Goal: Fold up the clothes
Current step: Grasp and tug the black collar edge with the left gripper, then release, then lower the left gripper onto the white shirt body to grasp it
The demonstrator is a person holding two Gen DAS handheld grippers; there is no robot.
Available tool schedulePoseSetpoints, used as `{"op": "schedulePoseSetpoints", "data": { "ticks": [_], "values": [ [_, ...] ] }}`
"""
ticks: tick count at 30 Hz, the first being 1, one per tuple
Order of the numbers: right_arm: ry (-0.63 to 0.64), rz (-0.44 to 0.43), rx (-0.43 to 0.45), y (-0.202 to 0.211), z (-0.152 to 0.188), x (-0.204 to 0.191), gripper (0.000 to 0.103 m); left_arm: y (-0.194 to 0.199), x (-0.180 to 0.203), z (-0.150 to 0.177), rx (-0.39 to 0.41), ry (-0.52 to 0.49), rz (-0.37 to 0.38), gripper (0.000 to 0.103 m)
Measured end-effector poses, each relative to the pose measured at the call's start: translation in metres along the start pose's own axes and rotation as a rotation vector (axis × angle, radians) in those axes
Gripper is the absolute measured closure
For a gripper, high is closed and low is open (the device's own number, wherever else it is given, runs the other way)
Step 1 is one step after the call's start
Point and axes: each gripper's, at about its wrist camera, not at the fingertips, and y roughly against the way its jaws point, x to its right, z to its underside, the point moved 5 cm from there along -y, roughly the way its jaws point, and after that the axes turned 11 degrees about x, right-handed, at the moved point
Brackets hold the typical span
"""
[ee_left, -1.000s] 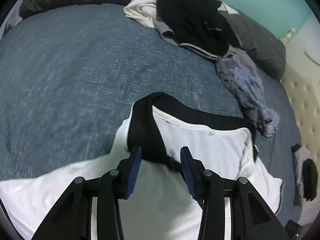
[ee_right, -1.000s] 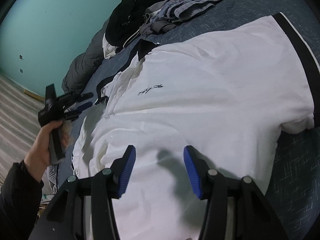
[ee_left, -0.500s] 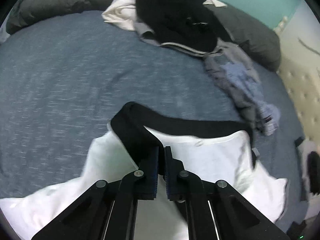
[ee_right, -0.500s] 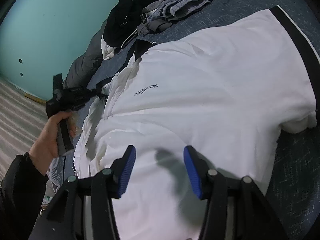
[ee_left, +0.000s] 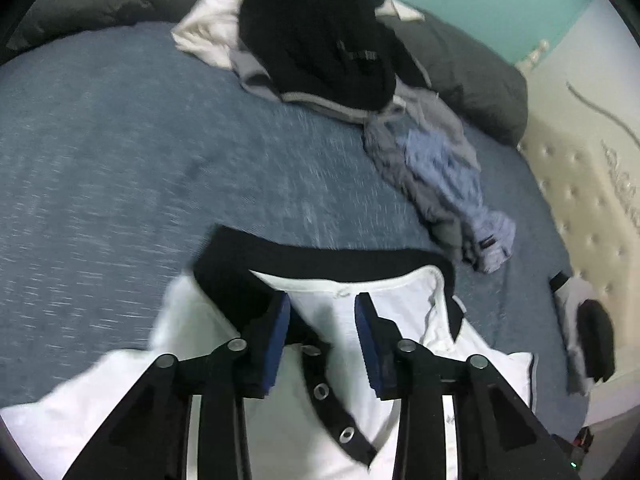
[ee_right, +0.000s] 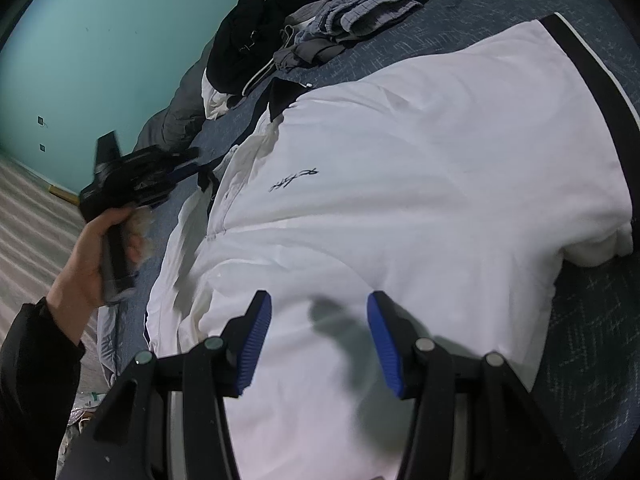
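left gripper [ee_left: 322, 322]: jaws opening over the black collar [ee_left: 320, 258], gripping nothing
right gripper [ee_right: 318, 338]: parted, empty, above the white polo shirt [ee_right: 420, 184]
risk: collar may flop crooked and spoil the fold

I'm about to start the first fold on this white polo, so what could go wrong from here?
The left claw is opening over the black collar, nothing pinched; closing again could snag the snap placket.

The white polo lies rumpled near its far sleeve, so creases may get folded in.

The unfolded pile sits close; a wide fold could drag it.
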Motion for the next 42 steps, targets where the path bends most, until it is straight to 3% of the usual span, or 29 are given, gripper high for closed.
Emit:
{"op": "schedulePoseSetpoints", "data": {
  "ticks": [5,9,15,21,22,23,24,26,35,38,42],
  "values": [
    [0.003,0.001,0.003,0.001,-0.001,-0.002,0.052,0.048,-0.047,-0.008,0.031,-0.001,-0.058,0.064],
    [0.006,0.001,0.007,0.001,-0.001,-0.004,0.052,0.064,-0.086,0.009,-0.011,-0.035,-0.127,0.064],
    [0.016,0.004,0.002,-0.001,0.001,-0.007,0.052,0.065,-0.124,0.037,-0.062,-0.044,-0.153,0.064],
    [0.017,0.007,0.000,-0.003,0.002,-0.005,0.052,0.050,-0.130,0.053,-0.108,-0.060,-0.150,0.064],
    [0.018,0.008,-0.001,-0.003,0.003,-0.005,0.052,0.049,-0.131,0.055,-0.110,-0.063,-0.157,0.068],
    [0.018,0.008,-0.002,-0.003,0.003,-0.005,0.052,0.047,-0.132,0.057,-0.111,-0.062,-0.161,0.085],
    [0.019,0.008,-0.002,-0.003,0.003,-0.004,0.052,0.047,-0.133,0.057,-0.107,-0.055,-0.160,0.094],
    [0.019,0.008,-0.001,-0.003,0.003,-0.005,0.052,0.048,-0.135,0.057,-0.092,-0.054,-0.160,0.099],
    [0.022,0.011,-0.001,-0.003,0.003,-0.005,0.052,0.065,-0.159,0.049,-0.042,0.013,-0.248,0.099],
    [0.022,0.010,0.000,-0.003,0.003,-0.005,0.052,0.066,-0.161,0.050,-0.047,0.017,-0.236,0.097],
    [0.022,0.010,-0.001,-0.003,0.004,-0.004,0.052,0.078,-0.166,0.043,-0.022,0.054,-0.215,0.083]
  ]
}}
